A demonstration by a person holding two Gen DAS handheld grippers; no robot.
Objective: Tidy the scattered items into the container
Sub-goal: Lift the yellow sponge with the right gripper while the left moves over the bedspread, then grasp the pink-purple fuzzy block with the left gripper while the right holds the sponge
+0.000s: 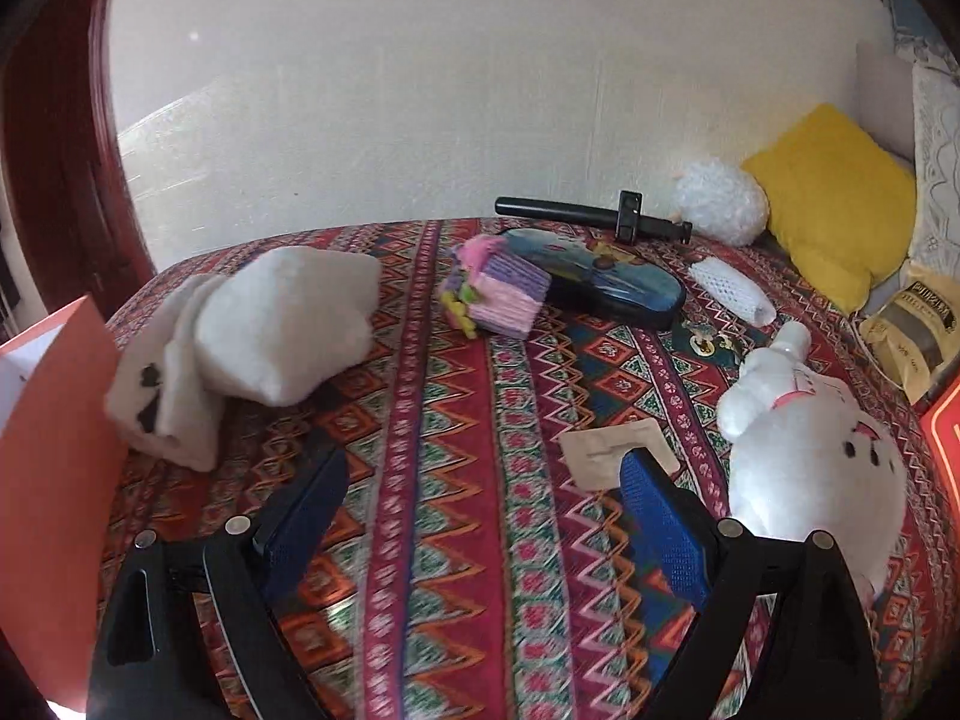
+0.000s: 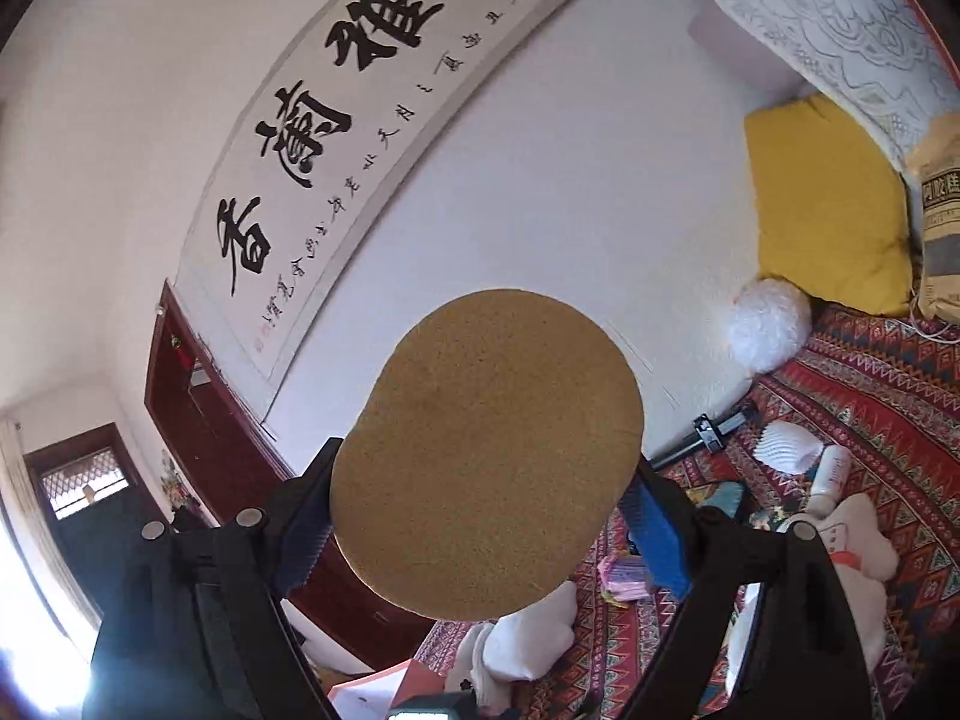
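Held up in the air, my right gripper (image 2: 486,462) is shut on a round cork mat (image 2: 486,420), its blue pads pressing the mat's two edges; a second disc seems to lie behind it. My left gripper (image 1: 480,468) hangs open above the patterned bedspread (image 1: 432,480), nothing between its fingers. An orange box (image 1: 54,480) stands at the left edge. Scattered on the bed are a white folded plush (image 1: 270,330), a pink yarn block (image 1: 504,288), a dark pencil case (image 1: 606,279), a beige card (image 1: 600,450) by the right finger, and a white plush cat (image 1: 816,462).
A black stick (image 1: 594,216), a bubble-wrap ball (image 1: 720,201) and a yellow pillow (image 1: 834,204) lie along the white wall. A foam net sleeve (image 1: 729,291), a white bottle (image 1: 786,342) and a kraft bag (image 1: 918,324) sit at right. A red box (image 1: 945,438) touches the right edge.
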